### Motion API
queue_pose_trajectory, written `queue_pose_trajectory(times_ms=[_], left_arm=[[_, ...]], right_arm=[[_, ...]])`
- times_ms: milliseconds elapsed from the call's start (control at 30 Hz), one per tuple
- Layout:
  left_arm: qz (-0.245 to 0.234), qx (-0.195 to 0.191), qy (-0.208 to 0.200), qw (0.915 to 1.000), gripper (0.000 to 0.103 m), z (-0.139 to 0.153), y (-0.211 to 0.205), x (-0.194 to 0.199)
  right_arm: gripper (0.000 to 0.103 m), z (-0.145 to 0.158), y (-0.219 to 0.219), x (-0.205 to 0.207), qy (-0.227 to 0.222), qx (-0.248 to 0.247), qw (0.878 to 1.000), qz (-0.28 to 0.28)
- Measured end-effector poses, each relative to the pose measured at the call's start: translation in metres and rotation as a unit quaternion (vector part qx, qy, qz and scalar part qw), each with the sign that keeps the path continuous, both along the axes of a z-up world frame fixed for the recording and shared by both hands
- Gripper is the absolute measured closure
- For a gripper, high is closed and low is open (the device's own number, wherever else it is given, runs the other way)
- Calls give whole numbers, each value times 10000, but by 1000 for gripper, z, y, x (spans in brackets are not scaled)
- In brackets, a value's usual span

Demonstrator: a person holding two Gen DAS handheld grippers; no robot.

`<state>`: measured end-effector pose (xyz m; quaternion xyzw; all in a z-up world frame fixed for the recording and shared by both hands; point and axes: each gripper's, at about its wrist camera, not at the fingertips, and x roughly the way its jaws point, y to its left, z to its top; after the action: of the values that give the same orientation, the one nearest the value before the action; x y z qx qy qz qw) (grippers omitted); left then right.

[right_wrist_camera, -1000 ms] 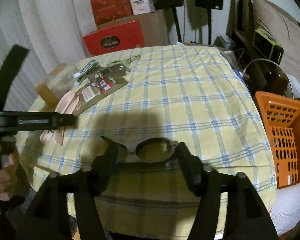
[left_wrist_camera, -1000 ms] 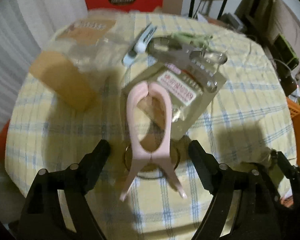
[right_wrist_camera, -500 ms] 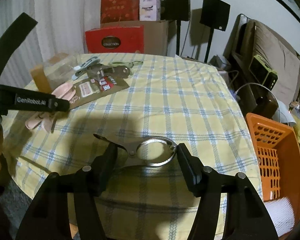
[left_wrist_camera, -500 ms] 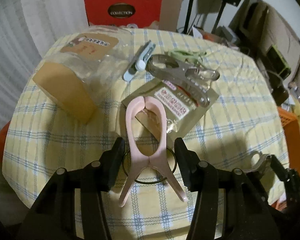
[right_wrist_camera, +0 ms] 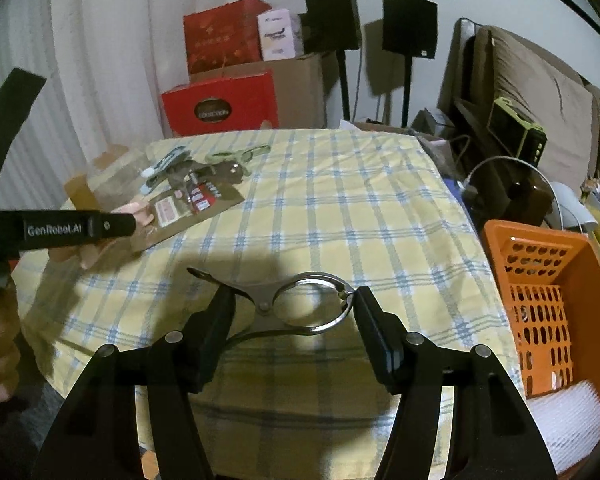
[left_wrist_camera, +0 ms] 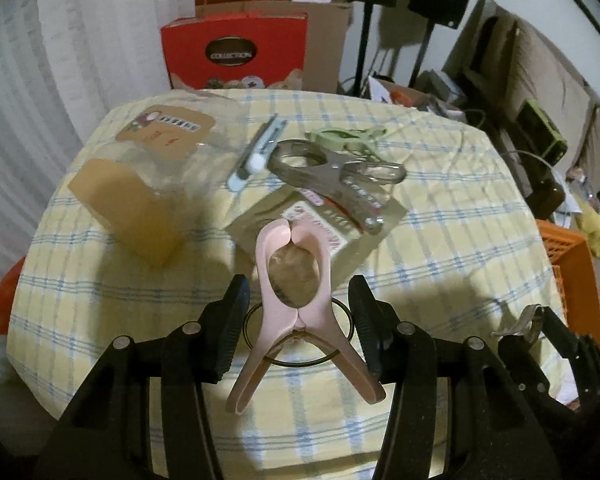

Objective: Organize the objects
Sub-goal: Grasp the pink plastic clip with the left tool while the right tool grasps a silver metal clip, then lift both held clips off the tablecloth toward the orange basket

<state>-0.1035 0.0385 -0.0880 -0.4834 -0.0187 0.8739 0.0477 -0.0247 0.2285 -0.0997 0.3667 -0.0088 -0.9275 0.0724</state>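
L gripper point(left_wrist_camera: 298, 320): jaws just closed in, now about half open, pads seemingly pinching wire ring point(left_wrist_camera: 300, 365) of pink clip point(left_wrist_camera: 296, 280) from both sides. Reads as grasp made, lift next, though contact hard to confirm. Clip near front edge of table point(left_wrist_camera: 440, 260), mid-width, tips over packet point(left_wrist_camera: 354, 258). Smooth moulded plastic, oval bow, splayed handles pointing back at camera.

R gripper point(right_wrist_camera: 294, 312): a bit over half open, clamped on steel clip point(right_wrist_camera: 265, 307) by ring end and handle, at front edge.

Further out, toward far edge: 2nd steel clip point(left_wrist_camera: 332, 168), shiny, toothed; pale green clip point(left_wrist_camera: 340, 136); slim blue-white clip point(left_wrist_camera: 256, 156). Far-left: crinkly clear bag point(left_wrist_camera: 140, 184) w/ kraft card. Perforated orange basket point(right_wrist_camera: 540, 280) off right edge, prob. the drop spot.
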Motion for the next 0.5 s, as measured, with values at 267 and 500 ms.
queue_pose_trajectory(times_ms=[267, 500], left_arm=[[-137, -188, 71, 9997, 55, 0, 20, 3], [-99, -166, 190, 9996, 55, 6, 21, 6]], right_arm=[[50, 3, 26, 3, -116, -211, 9996, -118], [50, 2, 35, 5, -94, -348, 9991, -221]])
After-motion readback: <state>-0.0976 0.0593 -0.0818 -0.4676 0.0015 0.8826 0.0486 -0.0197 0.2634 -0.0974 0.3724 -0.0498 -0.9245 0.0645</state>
